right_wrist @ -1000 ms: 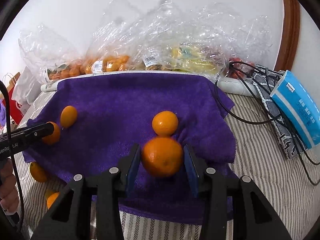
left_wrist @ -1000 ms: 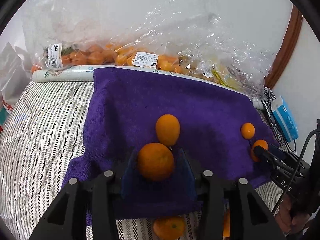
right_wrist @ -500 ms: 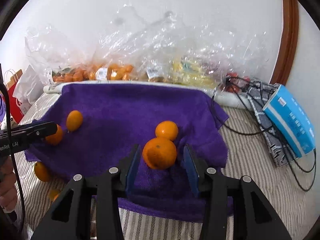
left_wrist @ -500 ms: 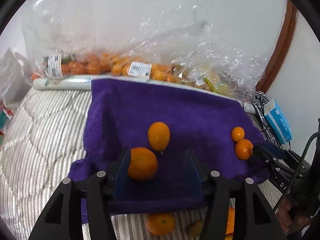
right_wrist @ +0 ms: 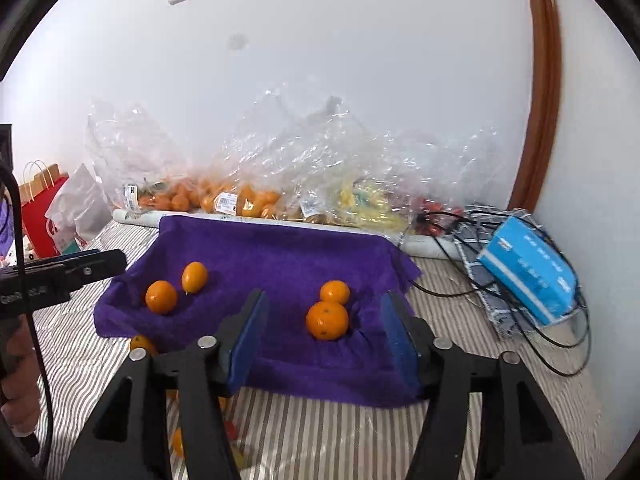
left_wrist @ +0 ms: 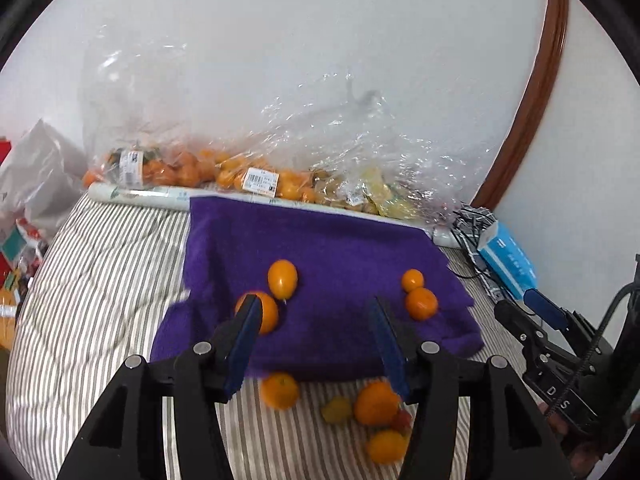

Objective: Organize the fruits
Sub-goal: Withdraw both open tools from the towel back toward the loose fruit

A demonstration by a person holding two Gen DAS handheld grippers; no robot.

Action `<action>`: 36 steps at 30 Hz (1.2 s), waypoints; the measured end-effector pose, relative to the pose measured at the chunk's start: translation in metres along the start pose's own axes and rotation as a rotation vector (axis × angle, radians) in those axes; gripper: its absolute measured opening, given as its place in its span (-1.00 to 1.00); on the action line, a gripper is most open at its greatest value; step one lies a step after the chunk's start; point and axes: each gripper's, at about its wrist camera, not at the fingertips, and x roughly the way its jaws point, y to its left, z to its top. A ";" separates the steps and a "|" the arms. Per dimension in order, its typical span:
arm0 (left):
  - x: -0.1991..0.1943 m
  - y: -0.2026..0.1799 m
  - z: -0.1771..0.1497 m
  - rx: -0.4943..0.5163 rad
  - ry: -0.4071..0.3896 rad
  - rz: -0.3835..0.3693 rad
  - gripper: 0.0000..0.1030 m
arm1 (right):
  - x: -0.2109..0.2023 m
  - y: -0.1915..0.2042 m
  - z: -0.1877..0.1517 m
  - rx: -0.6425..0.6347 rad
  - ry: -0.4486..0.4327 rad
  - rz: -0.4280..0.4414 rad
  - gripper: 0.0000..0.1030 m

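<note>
Two handheld grippers are hanging over a purple towel (right_wrist: 280, 256) spread on a striped bed (left_wrist: 100, 280), where oranges are being laid out in pairs. The left gripper (left_wrist: 316, 344) is standing with its blue fingers (left_wrist: 244, 340) apart and nothing between them; one orange (left_wrist: 266, 312) is lying on the towel just behind the left finger, touching or nearly touching an oval kumquat (left_wrist: 282, 278) beyond it. The right gripper (right_wrist: 324, 340) is opening its jaws, with nothing pressed by the pads; a larger orange (right_wrist: 327, 320) is resting on the towel in the line between them, touching a smaller orange (right_wrist: 335, 292) behind it.

The towel appears to be serving as a soft sorting pad that is keeping round fruit from rolling, and the two pairs are sitting well apart, one toward each side, seemingly so that each hand is working its own half. More loose fruit (left_wrist: 280, 390) is waiting on the bed at the towel's near edge, suggesting the sorting is only partly done. Clear bags (right_wrist: 240, 196) of fruit are leaning against the wall behind, and a blue box (right_wrist: 528, 264) with cables is lying off to the right.
</note>
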 end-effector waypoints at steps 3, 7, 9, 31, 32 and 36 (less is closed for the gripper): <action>-0.015 -0.001 -0.013 0.019 -0.001 0.025 0.04 | -0.014 0.001 -0.007 0.013 0.008 0.017 0.18; -0.032 0.002 -0.029 0.014 -0.006 0.044 0.04 | -0.028 0.004 -0.017 0.027 0.041 0.056 0.18; -0.039 0.006 -0.036 -0.012 0.001 0.016 0.04 | -0.034 0.007 -0.023 0.028 0.056 0.065 0.18; -0.055 0.033 -0.070 -0.037 0.054 0.088 0.04 | -0.043 0.007 -0.055 0.123 0.134 0.147 -0.01; -0.052 0.037 -0.071 -0.043 0.062 0.094 0.04 | -0.042 0.008 -0.057 0.122 0.135 0.145 -0.08; -0.046 0.048 -0.075 -0.060 0.075 0.120 0.04 | -0.030 0.016 -0.068 0.097 0.169 0.154 -0.28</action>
